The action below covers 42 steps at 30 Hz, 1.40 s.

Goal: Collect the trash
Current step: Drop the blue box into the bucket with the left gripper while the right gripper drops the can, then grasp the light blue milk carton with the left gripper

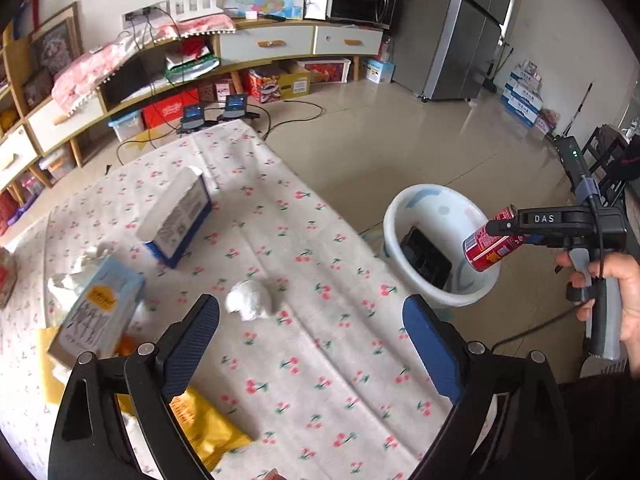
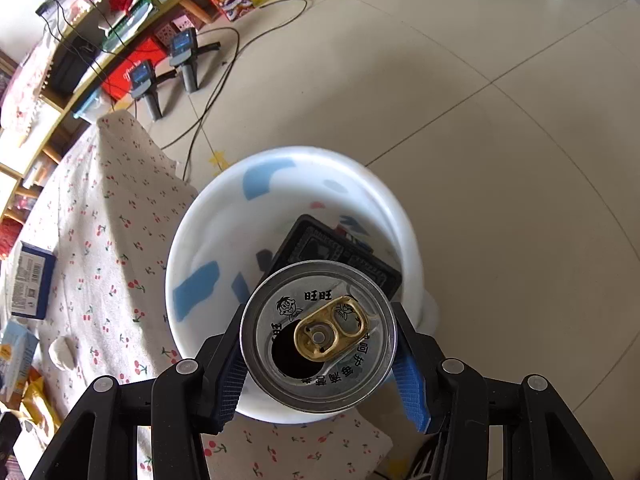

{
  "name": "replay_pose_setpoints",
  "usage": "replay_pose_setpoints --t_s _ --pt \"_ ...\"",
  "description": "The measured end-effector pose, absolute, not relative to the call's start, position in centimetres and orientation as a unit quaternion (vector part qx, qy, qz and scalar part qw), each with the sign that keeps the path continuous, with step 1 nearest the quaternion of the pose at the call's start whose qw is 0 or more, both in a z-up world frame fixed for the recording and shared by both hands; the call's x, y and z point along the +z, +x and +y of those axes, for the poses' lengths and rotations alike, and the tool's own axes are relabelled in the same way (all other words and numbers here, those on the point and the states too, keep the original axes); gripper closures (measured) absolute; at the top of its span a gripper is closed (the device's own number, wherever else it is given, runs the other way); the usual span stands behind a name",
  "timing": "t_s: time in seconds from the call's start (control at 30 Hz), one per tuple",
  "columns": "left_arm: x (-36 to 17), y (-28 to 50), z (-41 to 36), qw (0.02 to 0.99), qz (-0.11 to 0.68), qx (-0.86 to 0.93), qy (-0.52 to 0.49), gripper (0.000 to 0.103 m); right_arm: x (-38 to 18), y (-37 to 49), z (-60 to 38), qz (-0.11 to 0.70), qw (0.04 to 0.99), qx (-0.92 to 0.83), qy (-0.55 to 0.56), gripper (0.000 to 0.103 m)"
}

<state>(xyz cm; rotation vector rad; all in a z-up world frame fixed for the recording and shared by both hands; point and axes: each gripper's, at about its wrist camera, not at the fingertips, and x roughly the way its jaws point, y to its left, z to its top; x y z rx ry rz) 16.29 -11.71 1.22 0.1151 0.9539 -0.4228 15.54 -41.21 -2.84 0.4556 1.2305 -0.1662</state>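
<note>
The floor (image 1: 400,140) is pale glossy tile, beige with thin grout lines, and daylight glares off it toward the right of the left wrist view. Across the upper left runs a long low cabinet (image 1: 276,42) with wooden edges, white drawers and open shelves; a pink cloth (image 1: 100,64) drapes its top and a microwave (image 1: 360,0) stands at its right end. Boxes (image 1: 276,82) sit on the floor under it. Black cables (image 2: 216,76) trail over the tile. At upper right stands a tall grey fridge (image 1: 464,28) against the white wall (image 1: 560,20), with stacked cartons (image 1: 522,96) beside it. A framed picture (image 1: 54,42) leans at far left.
</note>
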Motion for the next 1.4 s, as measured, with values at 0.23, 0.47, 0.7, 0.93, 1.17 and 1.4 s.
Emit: replay_pose_setpoints --t_s 0.23,0.47,0.7,0.93,1.17,1.4 --pt "1.7 13.6 -2.4 0.878 0.451 -0.151 0.051 0.008 -3.8 16.3 -39.3 0.584 0.781 -0.086 0.201 0.047" --pt "0.7 12.8 5.4 0.876 0.473 -0.096 0.017 0.007 -2.7 16.1 -37.2 0.578 0.786 -0.096 0.196 0.029" --pt "-0.2 11.9 10.0 0.87 0.491 -0.048 0.013 0.0 -0.5 15.5 -33.1 0.568 0.801 -0.055 0.18 0.022" --pt "-0.8 12.0 13.4 0.858 0.512 -0.006 -0.028 0.0 1.0 15.3 -27.4 0.566 0.808 0.003 0.16 0.021" --pt "-1.9 13.6 14.8 0.847 0.528 0.017 -0.06 0.0 0.6 16.1 -21.6 0.579 0.803 0.051 0.134 0.02" --pt "-3.3 17.0 15.7 0.837 0.534 0.043 -0.111 0.0 -0.4 17.0 -18.4 0.591 0.794 0.068 0.124 0.02"
